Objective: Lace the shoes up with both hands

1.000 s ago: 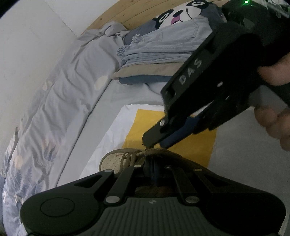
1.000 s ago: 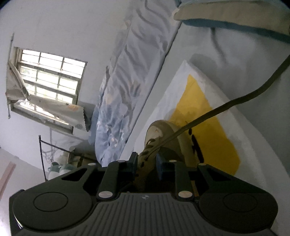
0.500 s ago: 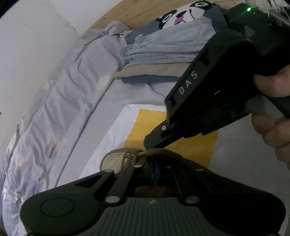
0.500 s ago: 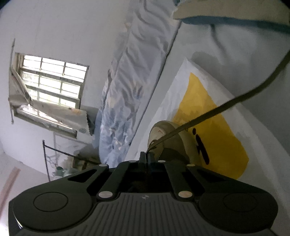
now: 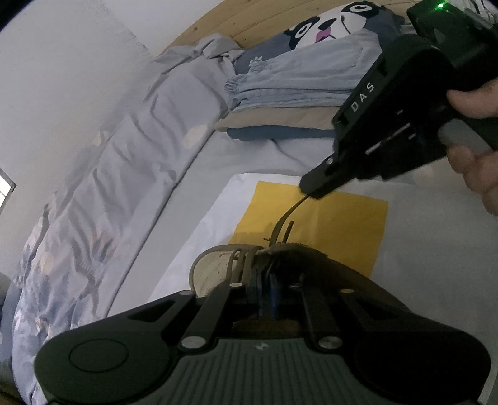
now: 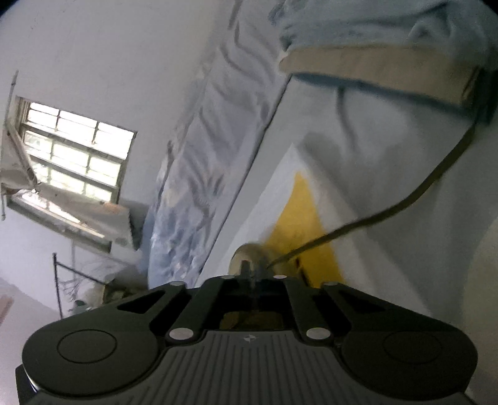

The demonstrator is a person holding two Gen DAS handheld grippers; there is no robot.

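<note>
A beige shoe [image 5: 211, 268] with olive laces lies on a yellow and white sheet [image 5: 342, 224] on the bed. In the left wrist view my left gripper [image 5: 264, 286] sits at the shoe's top, shut on the brown tongue [image 5: 295, 250]. My right gripper [image 5: 312, 191] hangs above and right of the shoe. A lace [image 5: 288, 215] runs from its tip down to the eyelets; its jaws are opening with the lace still between them. In the right wrist view the right gripper [image 6: 252, 274] shows narrow jaws over the shoe's toe [image 6: 246, 255]. The lace tail [image 6: 404, 205] trails off to the upper right.
Folded clothes [image 5: 295, 93] and a panda pillow [image 5: 330, 25] are stacked at the bed's head. A rumpled blue quilt [image 5: 124, 187] lies along the wall. A person's hand [image 5: 476, 174] holds the right gripper. A window [image 6: 71, 155] is at the left.
The right gripper closed on the lace beside the shoe's top, then rose up and to the right, drawing the lace out. The left gripper stayed at the tongue.
</note>
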